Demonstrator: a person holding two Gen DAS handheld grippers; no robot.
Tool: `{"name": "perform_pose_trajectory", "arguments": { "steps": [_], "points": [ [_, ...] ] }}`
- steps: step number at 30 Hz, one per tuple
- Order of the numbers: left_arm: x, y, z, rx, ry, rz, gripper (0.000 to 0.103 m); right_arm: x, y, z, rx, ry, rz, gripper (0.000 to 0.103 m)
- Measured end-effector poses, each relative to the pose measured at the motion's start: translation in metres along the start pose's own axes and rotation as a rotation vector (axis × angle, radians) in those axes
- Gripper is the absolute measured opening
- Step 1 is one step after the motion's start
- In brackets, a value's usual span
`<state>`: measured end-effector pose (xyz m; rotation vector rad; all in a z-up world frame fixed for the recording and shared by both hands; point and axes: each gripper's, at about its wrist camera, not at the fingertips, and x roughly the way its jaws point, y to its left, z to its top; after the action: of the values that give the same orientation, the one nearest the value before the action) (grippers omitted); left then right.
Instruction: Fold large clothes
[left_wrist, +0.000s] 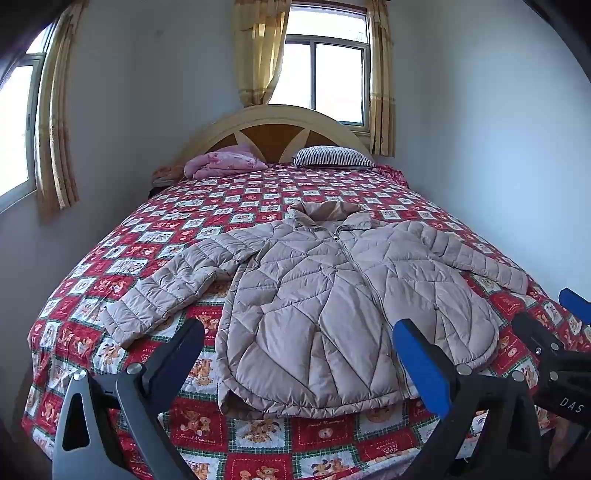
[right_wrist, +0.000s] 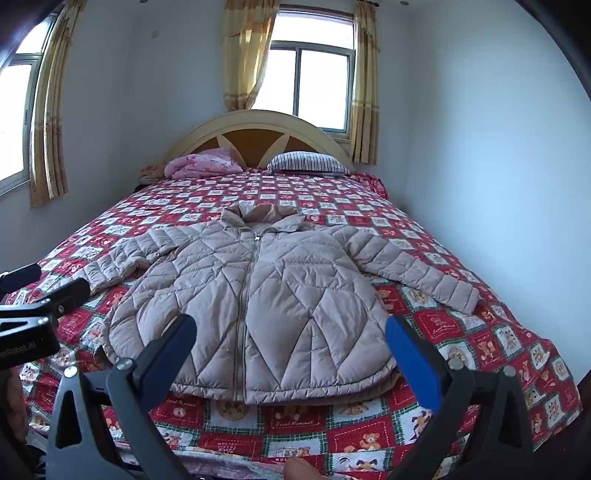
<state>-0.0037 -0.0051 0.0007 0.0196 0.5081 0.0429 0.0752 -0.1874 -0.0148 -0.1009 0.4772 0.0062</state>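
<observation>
A beige quilted puffer jacket (left_wrist: 332, 295) (right_wrist: 255, 295) lies flat and zipped on the bed, front up, collar toward the headboard and both sleeves spread out to the sides. My left gripper (left_wrist: 299, 332) hovers open above the bed's near edge, short of the jacket's hem, nothing between its fingers. My right gripper (right_wrist: 291, 332) is open too, held short of the hem. Each gripper shows in the other's view: the right one (left_wrist: 554, 325) at the right edge, the left one (right_wrist: 40, 288) at the left edge.
The bed carries a red and white checked quilt (left_wrist: 110, 288) (right_wrist: 480, 332) with bear prints. A pink folded blanket (left_wrist: 221, 164) and a striped pillow (left_wrist: 332, 157) lie by the headboard (left_wrist: 273, 122). Walls run close along both sides; curtained windows (left_wrist: 325, 77) stand behind.
</observation>
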Motion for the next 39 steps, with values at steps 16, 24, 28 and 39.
{"name": "perform_pose_trajectory", "arguments": {
  "steps": [16,24,28,39],
  "points": [
    [0.007,0.009,0.001,-0.038,0.016,-0.039,0.102,0.003,0.000,-0.004,0.000,-0.022,-0.010,0.103],
    [0.008,0.008,0.001,-0.043,0.017,-0.040,0.102,0.003,-0.002,-0.004,0.003,-0.023,-0.006,0.103],
    [0.009,0.008,0.000,-0.045,0.017,-0.040,0.102,0.003,0.000,-0.002,0.002,-0.019,-0.002,0.103],
    [0.011,0.012,0.002,-0.063,0.015,-0.034,0.102,0.005,0.002,-0.003,0.001,-0.019,0.000,0.103]
  ]
}}
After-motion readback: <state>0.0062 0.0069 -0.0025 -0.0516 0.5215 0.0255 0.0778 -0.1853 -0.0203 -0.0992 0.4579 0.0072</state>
